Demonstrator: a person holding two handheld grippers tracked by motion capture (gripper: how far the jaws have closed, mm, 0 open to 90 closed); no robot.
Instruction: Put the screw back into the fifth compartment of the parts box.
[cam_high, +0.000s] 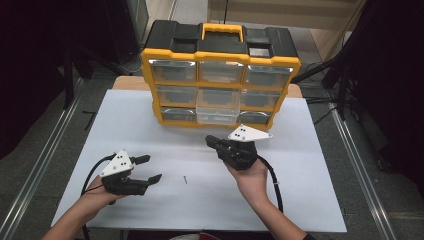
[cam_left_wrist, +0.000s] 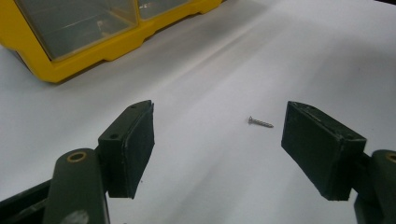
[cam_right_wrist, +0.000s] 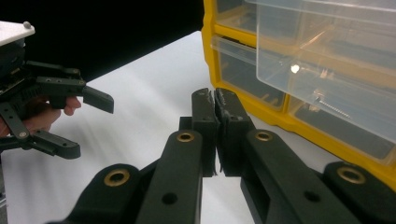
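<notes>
High view: a small metal screw (cam_high: 185, 178) is lying on the white table cover (cam_high: 300, 200), just right of the left gripper (cam_high: 150, 169), whose jaws are being held wide apart with nothing between them. The right gripper (cam_high: 212, 141) is being held closed and empty, just in front of the yellow-and-black organizer (cam_high: 220, 75), whose bottom-middle clear drawer (cam_high: 217, 116) is sticking out.

Left gripper view: the screw (cam_left_wrist: 260, 122), thin, threaded, shiny, is lying flat between the two open matte black pads (cam_left_wrist: 137, 149), nearer the right one, untouched. Step judged: pick-up being lined up. The next move likely calls for lowering and closing squarely on the tiny shank.

Right gripper view: its ribbed jaws are being pressed together on nothing. The drawer (cam_right_wrist: 327, 70), transparent smooth plastic, is protruding, with a long screw (cam_right_wrist: 332, 105) visible through its wall. The left gripper (cam_right_wrist: 91, 123) is seen open farther off.
</notes>
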